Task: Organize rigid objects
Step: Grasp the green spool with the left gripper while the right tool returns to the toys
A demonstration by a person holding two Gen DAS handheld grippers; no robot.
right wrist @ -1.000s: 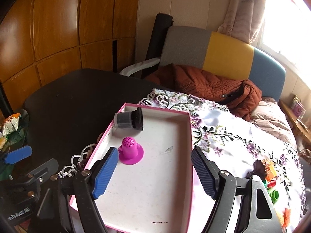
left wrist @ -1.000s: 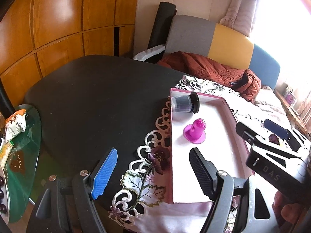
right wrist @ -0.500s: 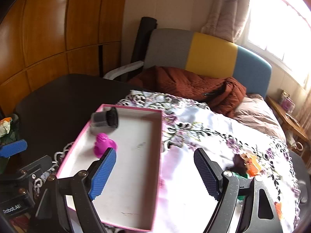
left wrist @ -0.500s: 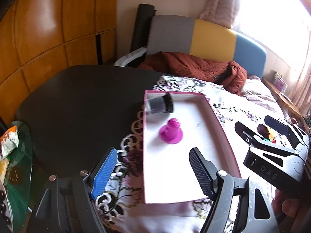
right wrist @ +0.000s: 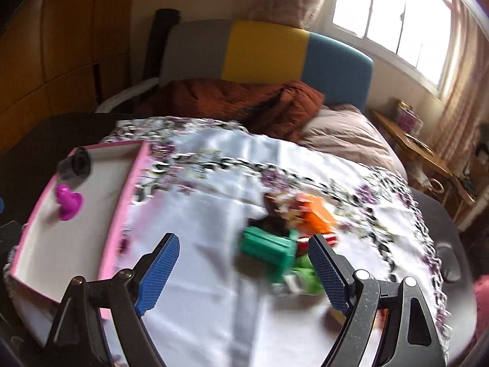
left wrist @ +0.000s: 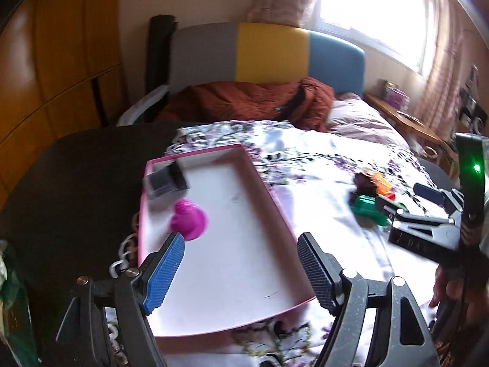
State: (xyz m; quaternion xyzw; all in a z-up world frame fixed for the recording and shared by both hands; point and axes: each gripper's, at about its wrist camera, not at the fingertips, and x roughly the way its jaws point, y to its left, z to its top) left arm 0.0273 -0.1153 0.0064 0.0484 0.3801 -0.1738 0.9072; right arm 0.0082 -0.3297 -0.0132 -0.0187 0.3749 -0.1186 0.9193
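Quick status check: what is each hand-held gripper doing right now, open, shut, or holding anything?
Left hand-held gripper: open, empty, above the pink tray.
Right hand-held gripper: open, has just been widening, nothing between its jaws; green toy lies ahead.

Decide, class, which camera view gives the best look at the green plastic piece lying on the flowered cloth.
The right wrist view: the green plastic piece lies close ahead of the open right gripper, large though blurred. The left wrist view shows the same piece small and far to the right, beside the other gripper.
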